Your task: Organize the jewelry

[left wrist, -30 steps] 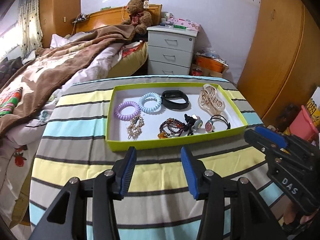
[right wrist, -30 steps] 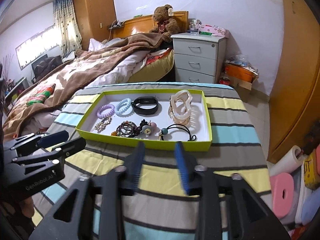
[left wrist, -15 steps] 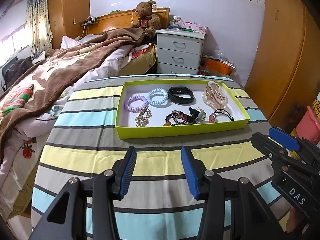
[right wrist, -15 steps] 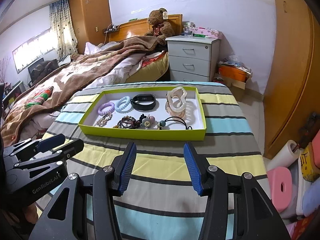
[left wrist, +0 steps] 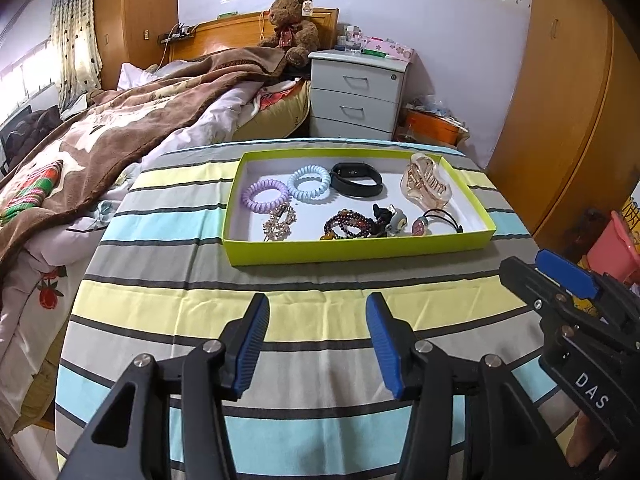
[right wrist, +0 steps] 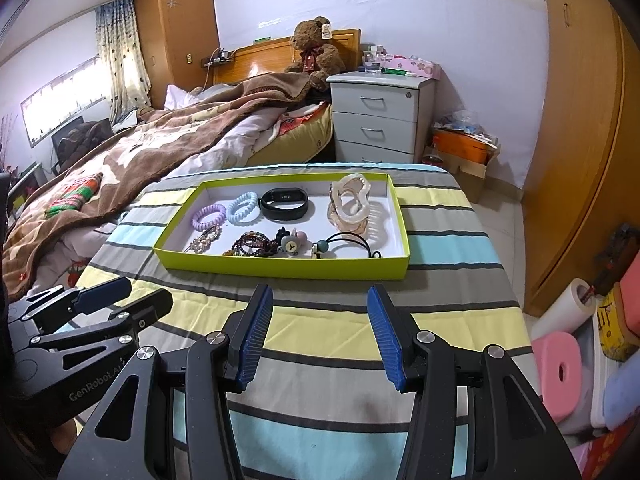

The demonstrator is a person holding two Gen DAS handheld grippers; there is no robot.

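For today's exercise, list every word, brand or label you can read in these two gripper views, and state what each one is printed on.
"DAS": on the right gripper, seen from the left wrist view.
"GenRobot.AI": on the left gripper, seen from the right wrist view; its last letters are partly hidden.
Tag on the teddy bear: too small to read.
Box on the nightstand: print too blurred to read.

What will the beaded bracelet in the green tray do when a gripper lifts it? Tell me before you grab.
The beaded bracelet lies in loose, overlapping loops, so it will probably go floppy and dangle. Its round, glossy beads may slip between flat pads. It touches the small charm hair ties beside it in the green tray, so it could drag them along.
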